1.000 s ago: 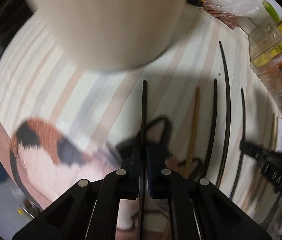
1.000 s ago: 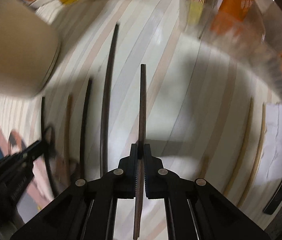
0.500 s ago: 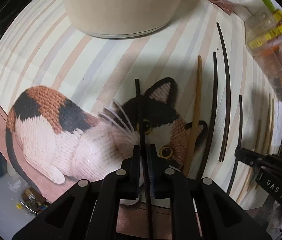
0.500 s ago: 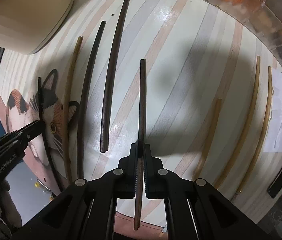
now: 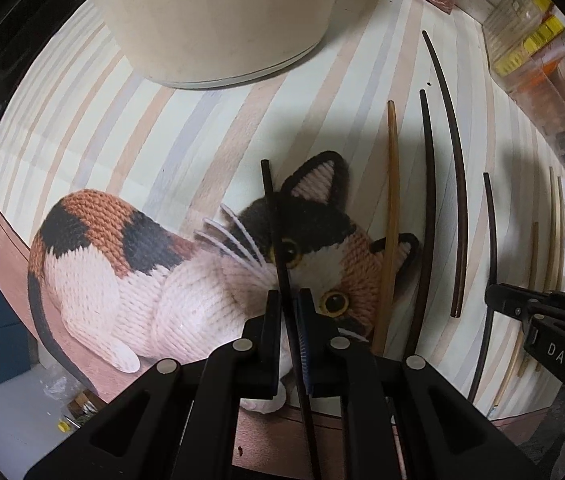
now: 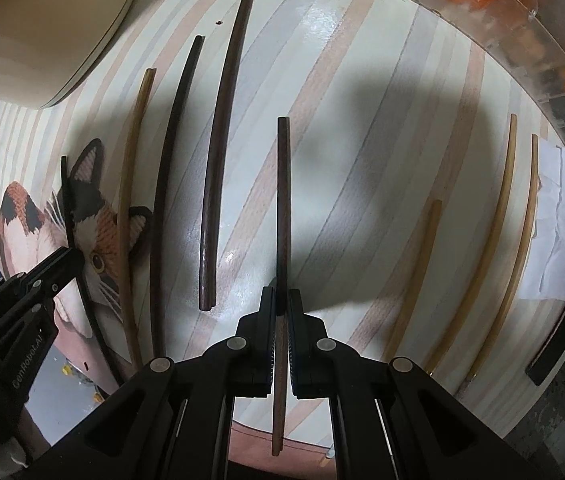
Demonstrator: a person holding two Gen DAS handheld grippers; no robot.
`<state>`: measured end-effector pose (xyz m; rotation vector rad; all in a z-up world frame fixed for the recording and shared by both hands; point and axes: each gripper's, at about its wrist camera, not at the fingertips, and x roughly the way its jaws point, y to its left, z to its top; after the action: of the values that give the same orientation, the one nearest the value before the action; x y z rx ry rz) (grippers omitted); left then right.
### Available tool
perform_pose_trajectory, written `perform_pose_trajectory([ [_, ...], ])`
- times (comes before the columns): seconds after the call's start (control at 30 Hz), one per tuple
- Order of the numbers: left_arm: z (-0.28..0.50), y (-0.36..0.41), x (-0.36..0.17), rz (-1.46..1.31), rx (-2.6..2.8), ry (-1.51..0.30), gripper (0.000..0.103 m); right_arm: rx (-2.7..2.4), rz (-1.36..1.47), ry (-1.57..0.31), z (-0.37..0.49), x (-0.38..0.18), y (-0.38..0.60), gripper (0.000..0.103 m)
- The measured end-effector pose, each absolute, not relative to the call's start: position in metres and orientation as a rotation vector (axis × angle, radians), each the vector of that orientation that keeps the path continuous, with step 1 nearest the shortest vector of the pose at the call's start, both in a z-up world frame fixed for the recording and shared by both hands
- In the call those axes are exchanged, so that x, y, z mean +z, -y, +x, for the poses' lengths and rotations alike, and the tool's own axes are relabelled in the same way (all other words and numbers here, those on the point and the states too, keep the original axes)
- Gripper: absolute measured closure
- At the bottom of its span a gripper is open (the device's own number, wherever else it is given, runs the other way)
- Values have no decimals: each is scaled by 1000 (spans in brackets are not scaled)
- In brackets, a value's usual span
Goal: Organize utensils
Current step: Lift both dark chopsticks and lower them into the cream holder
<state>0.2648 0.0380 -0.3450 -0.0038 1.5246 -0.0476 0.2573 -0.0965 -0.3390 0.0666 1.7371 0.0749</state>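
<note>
We could not see the top of the beige cylindrical holder, which the frame cut off at the far side, so whether anything stood in it we could not tell. The clear plastic box at the far right showed only blurred orange and yellow packets through its wall.

The left gripper was clamped on a thin black chopstick, its round shaft running over the knitted-look calico cat printed on the striped, glossy mat. The right gripper was closed on a dark brown chopstick, whose near end passed back between the fingers and showed lighter wood.

On the mat between the two grippers lay a tan chopstick and two dark chopsticks, side by side but apart. To the right lay three pale bamboo chopsticks, and beyond them a crumpled white paper. A flat black item at the right edge was too cut off to name.
</note>
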Motion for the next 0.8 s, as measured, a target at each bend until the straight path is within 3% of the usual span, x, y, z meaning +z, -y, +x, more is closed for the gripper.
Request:
perform_pose_trajectory([
  [0.33,250,-16,-337,30,-41,-1439,100,76,100,-1613,231,-323,104,98],
  [0.8,234,-44,-233,-39,-84,-1186,100,181,174,-1318,214,-219,103,98],
])
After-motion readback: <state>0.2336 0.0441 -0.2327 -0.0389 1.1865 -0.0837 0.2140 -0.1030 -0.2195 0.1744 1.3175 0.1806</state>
